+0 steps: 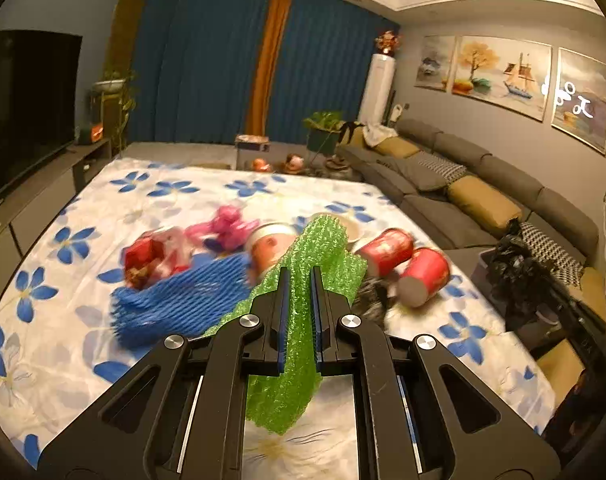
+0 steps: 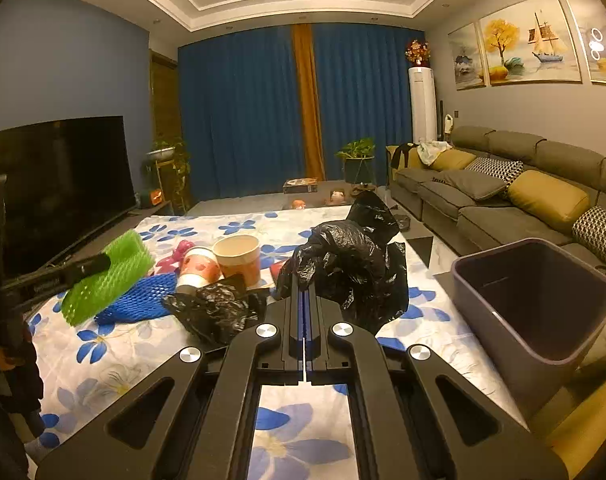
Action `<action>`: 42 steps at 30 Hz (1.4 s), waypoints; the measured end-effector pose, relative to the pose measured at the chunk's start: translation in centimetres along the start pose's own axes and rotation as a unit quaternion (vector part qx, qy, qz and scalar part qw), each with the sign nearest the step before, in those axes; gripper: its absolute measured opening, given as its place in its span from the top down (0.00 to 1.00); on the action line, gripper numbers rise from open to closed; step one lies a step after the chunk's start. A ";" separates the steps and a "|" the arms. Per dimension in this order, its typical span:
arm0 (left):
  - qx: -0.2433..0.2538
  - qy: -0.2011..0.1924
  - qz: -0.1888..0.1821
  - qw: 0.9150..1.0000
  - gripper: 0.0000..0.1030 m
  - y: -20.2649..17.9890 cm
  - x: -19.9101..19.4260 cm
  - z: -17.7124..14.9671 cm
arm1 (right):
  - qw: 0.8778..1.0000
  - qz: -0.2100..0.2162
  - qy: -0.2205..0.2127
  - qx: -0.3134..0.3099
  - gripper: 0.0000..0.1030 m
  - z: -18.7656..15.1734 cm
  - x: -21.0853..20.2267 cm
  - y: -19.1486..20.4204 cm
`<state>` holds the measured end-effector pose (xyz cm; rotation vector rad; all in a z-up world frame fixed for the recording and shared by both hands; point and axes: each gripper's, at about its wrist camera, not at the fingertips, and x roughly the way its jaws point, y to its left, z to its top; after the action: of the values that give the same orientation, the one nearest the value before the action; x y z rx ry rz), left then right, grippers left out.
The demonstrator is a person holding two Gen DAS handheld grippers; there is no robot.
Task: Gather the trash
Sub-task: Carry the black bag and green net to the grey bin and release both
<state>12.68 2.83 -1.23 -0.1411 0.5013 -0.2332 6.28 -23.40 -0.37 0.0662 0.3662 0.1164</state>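
Note:
My left gripper (image 1: 299,276) is shut on a green foam net (image 1: 303,344) and holds it above the flowered table; it also shows in the right wrist view (image 2: 107,276). My right gripper (image 2: 304,280) is shut on a black plastic bag (image 2: 355,264), lifted off the table. On the table lie a blue foam net (image 1: 175,304), two red paper cups (image 1: 407,264), a pink wrapper (image 1: 227,228), a red packet (image 1: 147,258), a tan paper cup (image 2: 239,258) and another black bag (image 2: 219,308).
A grey waste bin (image 2: 543,304) stands off the table's right edge, beside the grey sofa (image 2: 503,196). A TV (image 2: 55,184) is on the left. The flowered tablecloth (image 2: 295,420) covers the table.

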 end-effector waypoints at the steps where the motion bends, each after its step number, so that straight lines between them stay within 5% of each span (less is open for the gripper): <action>1: 0.003 -0.002 -0.003 1.000 0.91 -0.5 0.0 0.1 | 1.000 -0.002 -0.001 0.000 0.99 0.0 -0.1 -0.3; 14: 0.046 -0.017 -0.076 0.996 0.91 -11.0 2.5 2.2 | 0.998 -0.053 -0.031 0.009 0.99 1.4 -1.8 -5.8; 31: 0.098 -0.023 -0.195 0.976 0.91 -28.7 8.6 2.7 | 0.984 -0.166 -0.054 0.041 0.99 2.5 -2.9 -16.7; 42: 0.105 -0.008 -0.227 0.968 0.91 -32.6 12.1 2.1 | 0.980 -0.185 -0.054 0.054 0.99 2.4 -2.6 -19.7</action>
<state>17.89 -31.53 1.25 -0.0498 0.4194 -0.7305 6.76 -43.31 1.05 0.1100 0.2713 -0.2745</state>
